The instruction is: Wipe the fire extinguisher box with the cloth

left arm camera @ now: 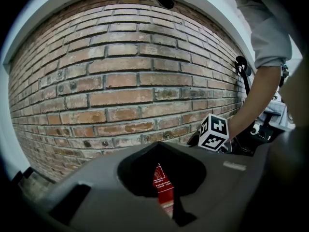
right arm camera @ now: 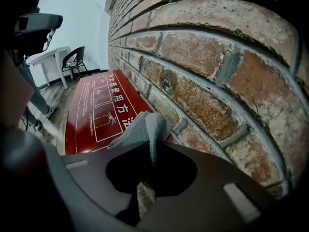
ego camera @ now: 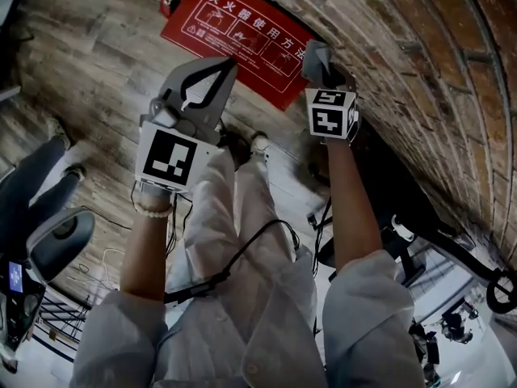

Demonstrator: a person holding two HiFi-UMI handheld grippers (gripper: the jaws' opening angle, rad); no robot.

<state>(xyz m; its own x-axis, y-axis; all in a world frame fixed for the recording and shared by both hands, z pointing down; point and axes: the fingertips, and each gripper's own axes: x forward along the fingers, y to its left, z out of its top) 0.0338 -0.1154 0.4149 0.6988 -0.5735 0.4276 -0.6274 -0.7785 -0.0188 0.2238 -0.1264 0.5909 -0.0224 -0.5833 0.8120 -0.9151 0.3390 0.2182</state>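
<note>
Forearms (ego camera: 351, 192) extended, right claw (ego camera: 321, 69) clamps the cloth (right arm camera: 144, 127) over the fire extinguisher box (ego camera: 234, 24) for wiping; left claw (ego camera: 229, 65) closed, empty

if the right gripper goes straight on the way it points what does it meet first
Probably the red fire extinguisher box, at its edge against the brick wall. The grey cloth shut in the right gripper leads and looks close to it, though depth is unclear.
</note>
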